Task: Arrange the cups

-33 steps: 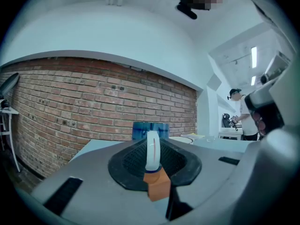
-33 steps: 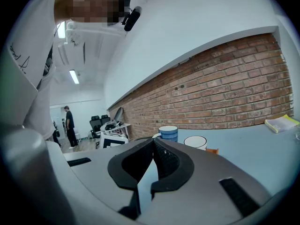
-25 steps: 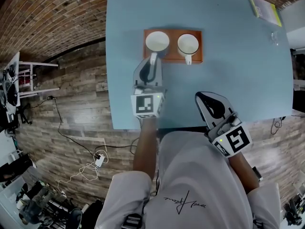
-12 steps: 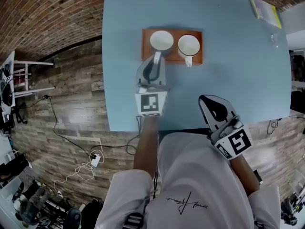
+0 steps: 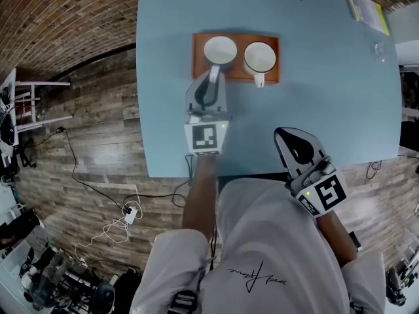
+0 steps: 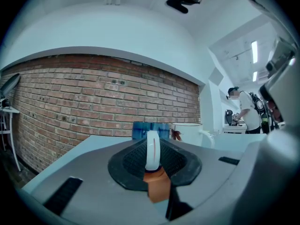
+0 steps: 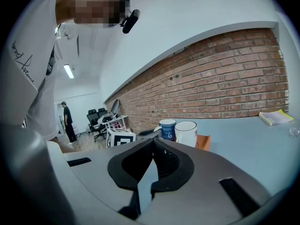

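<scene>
An orange tray [image 5: 236, 76] lies on the blue table, far of centre. A blue cup [image 5: 220, 50] with a white inside is over the tray's left half. My left gripper [image 5: 213, 77] is shut on its white handle [image 6: 152, 150], which stands upright between the pads. I cannot tell whether the cup rests on the tray. A white cup [image 5: 260, 56] stands on the tray's right half, handle toward me. My right gripper [image 5: 292, 146] hovers at the table's near edge, shut with nothing in it. The right gripper view shows the blue cup [image 7: 167, 128] and the white cup [image 7: 186, 132] side by side.
A yellow-green book [image 5: 366, 10] lies at the table's far right corner, with a small clear object [image 5: 378, 50] near it. A brick wall runs behind the table. Wooden floor with cables lies to the left. A person [image 6: 246, 109] stands far off in the room.
My left gripper has carried the blue cup a little to the right over the tray, closer to the white cup, and slightly lower. The right gripper has stayed in place.
</scene>
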Demonstrator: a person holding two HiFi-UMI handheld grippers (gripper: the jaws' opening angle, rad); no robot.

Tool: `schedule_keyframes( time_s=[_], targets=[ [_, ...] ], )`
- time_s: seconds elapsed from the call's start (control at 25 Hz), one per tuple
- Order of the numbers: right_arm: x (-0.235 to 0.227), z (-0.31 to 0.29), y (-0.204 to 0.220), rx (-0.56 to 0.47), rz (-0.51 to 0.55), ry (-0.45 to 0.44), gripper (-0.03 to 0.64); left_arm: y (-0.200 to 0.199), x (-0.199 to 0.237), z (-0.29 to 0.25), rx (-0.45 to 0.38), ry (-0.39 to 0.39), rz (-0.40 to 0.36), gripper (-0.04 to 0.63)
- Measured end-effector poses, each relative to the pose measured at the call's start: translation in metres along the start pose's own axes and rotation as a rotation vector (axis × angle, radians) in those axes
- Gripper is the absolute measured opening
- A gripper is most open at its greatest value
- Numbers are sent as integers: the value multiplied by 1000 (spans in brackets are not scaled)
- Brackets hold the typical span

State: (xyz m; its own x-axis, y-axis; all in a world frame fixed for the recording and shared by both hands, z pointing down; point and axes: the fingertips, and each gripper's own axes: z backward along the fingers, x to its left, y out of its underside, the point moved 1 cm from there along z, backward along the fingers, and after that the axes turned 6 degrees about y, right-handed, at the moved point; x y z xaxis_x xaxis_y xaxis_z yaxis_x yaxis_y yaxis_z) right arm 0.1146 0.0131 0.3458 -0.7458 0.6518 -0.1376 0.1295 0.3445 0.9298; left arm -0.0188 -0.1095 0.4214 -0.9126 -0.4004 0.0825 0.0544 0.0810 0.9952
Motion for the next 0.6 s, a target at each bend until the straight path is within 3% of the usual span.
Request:
schedule_keyframes(
  time_s=[0.32, 0.6],
  targets=[
    [-2, -1, 5, 14, -13, 8, 21, 8, -2, 4, -23, -36, 42, 58],
    [-2, -1, 9, 23, -15, 10, 21, 13, -2, 9, -5, -60, 13, 58]
  ],
)
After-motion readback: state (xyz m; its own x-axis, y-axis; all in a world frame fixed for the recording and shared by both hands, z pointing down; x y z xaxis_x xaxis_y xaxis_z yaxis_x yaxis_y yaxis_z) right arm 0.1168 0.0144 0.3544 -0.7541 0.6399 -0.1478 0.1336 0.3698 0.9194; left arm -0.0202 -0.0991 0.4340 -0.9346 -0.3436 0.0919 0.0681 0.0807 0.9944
